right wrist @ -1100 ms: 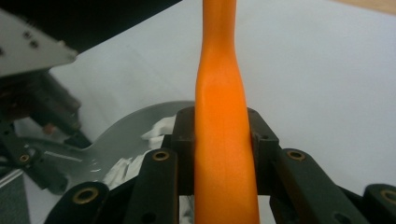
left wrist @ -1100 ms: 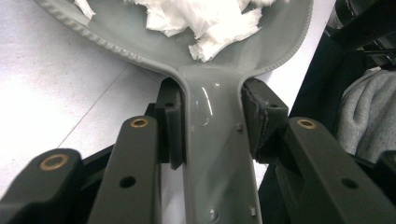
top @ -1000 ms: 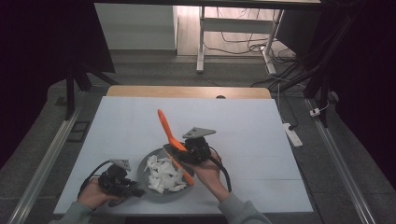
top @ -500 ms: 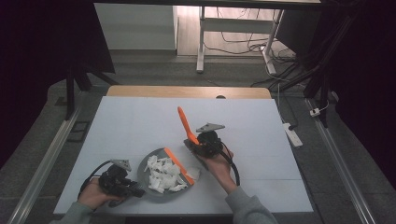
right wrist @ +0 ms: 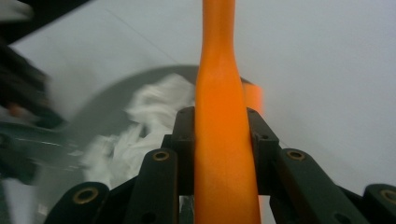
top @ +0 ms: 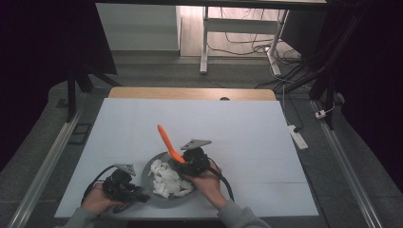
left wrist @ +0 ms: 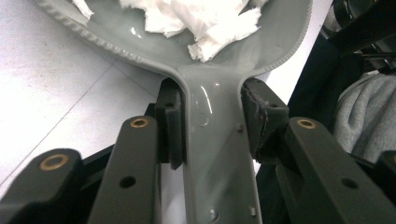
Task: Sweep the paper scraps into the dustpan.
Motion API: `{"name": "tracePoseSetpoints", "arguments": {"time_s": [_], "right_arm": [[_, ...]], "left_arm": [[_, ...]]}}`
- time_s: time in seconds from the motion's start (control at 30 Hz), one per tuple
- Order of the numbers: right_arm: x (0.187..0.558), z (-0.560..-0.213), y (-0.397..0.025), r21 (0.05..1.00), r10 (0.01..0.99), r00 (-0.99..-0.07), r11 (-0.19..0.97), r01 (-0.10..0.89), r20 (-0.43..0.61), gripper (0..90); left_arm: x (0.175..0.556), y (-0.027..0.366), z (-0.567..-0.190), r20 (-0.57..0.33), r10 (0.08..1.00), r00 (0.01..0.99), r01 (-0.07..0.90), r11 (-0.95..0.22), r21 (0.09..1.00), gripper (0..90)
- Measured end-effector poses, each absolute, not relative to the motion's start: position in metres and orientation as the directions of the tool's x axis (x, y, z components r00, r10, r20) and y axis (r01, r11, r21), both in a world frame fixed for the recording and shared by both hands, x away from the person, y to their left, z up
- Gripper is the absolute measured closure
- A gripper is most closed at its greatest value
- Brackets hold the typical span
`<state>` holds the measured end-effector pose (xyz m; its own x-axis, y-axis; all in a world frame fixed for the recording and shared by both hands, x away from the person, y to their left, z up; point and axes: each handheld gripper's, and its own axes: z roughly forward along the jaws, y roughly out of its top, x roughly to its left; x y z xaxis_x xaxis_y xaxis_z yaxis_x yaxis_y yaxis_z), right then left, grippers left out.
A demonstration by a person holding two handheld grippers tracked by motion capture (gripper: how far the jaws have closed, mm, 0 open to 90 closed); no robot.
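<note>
Stirring white scraps in a grey pan.
Right tool (top: 186, 159) clamps the orange spatula (top: 167, 141), handle slanting up-left over the pan (top: 159, 195); left tool (top: 135, 194) clamps its handle (left wrist: 212, 154).

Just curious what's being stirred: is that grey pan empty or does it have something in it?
Not empty: the grey pan holds a heap of white shredded pieces.

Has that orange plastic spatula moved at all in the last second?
Yes. The orange plastic spatula swung right, away from the grey pan, then came back left over its rim.
</note>
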<state>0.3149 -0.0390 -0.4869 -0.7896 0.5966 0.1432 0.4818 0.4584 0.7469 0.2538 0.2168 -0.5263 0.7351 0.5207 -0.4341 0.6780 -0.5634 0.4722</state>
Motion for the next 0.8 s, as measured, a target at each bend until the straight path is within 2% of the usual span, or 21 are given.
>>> {"name": "tracePoseSetpoints", "arguments": {"time_s": [0.2, 0.47, 0.8], "right_arm": [[0.310, -0.478, -0.035, 0.778, 0.576, -0.809, 0.453, 0.435, 0.117, 70.4], [0.322, -0.461, -0.063, 0.810, 0.622, -0.774, 0.390, 0.438, 0.119, 70.4], [0.330, -0.457, -0.078, 0.814, 0.640, -0.757, 0.363, 0.453, 0.135, 70.4]], "left_arm": [[0.254, 0.218, -0.527, -0.438, 0.520, 0.733, 0.680, -0.560, 0.474, 62.2], [0.254, 0.218, -0.527, -0.440, 0.517, 0.734, 0.679, -0.560, 0.475, 62.2], [0.254, 0.220, -0.527, -0.437, 0.514, 0.738, 0.675, -0.557, 0.483, 62.2]]}}
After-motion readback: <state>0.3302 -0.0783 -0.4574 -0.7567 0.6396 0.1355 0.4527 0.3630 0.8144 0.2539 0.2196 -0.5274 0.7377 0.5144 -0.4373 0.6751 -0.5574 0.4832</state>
